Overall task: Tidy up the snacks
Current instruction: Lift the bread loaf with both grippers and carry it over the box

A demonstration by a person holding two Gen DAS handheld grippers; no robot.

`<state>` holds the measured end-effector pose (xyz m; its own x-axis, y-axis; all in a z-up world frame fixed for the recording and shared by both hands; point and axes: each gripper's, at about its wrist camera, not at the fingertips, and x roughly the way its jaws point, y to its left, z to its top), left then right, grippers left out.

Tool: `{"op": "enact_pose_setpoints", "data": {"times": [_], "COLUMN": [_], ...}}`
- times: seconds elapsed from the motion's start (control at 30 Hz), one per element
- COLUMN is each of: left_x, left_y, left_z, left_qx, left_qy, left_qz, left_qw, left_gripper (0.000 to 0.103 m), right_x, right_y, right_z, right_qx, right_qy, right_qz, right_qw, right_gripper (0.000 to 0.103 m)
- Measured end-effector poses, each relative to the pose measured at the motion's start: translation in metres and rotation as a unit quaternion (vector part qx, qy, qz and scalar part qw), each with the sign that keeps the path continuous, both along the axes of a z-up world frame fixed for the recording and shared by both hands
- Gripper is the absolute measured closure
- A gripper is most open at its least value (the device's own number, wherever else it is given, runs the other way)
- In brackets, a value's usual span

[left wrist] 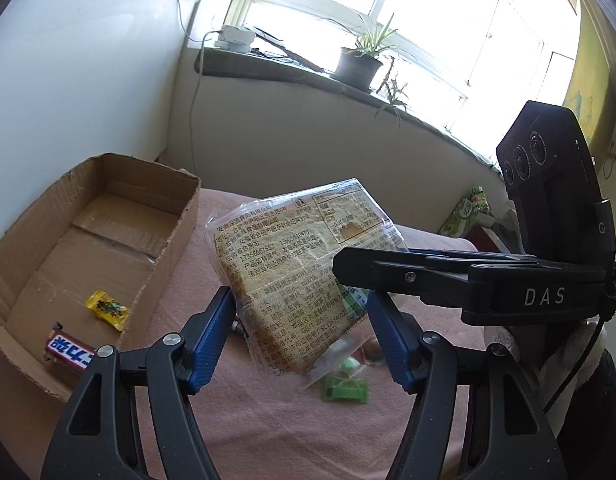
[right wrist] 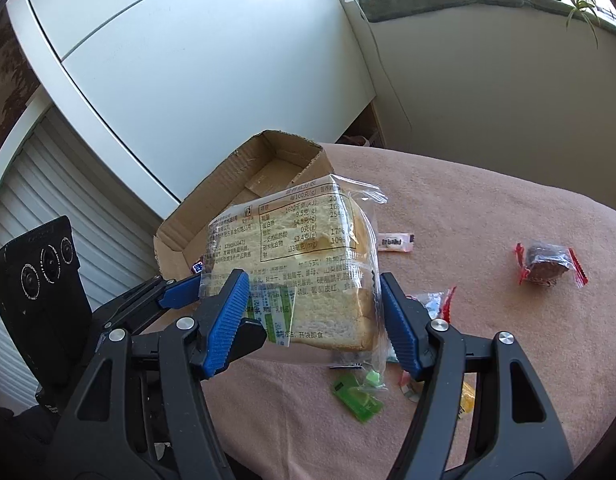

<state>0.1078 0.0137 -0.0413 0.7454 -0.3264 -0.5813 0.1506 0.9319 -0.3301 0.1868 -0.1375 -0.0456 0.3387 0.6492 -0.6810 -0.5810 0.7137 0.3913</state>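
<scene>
Two claws gripping one bagged bread slice above the pink-covered bench, left claw and right claw both clamped on it, cardboard box alongside holding two candies.

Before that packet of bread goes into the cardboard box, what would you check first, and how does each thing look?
1. Both grippers hold the bread packet: ok; left gripper and right gripper each clamp it.
2. Packet lifted off the pink cloth: ok.
3. Room in the cardboard box: ok; only a yellow candy and a chocolate bar lie at one end.
4. Packet over the box: not ok, it hangs beside it.
5. Grip firmness: cannot tell.
</scene>
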Motion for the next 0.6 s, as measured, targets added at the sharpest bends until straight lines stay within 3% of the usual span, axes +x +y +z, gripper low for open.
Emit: {"op": "enact_pose_setpoints", "data": {"times": [0.6], "left_x": [0.017], "left_y": [0.117], "left_z": [-0.008], "left_qx": [-0.007], "left_qy": [0.016], "left_qz": [0.112], "left_qw": [0.9935], "left_gripper": [0.036], "right_x": [0.032], "right_y": [0.135], "right_z": [-0.005], "right_qx": [-0.001], "right_qy": [0.009], "right_qz": [0.087], "right_qw": [0.996], "right_gripper": [0.034]}}
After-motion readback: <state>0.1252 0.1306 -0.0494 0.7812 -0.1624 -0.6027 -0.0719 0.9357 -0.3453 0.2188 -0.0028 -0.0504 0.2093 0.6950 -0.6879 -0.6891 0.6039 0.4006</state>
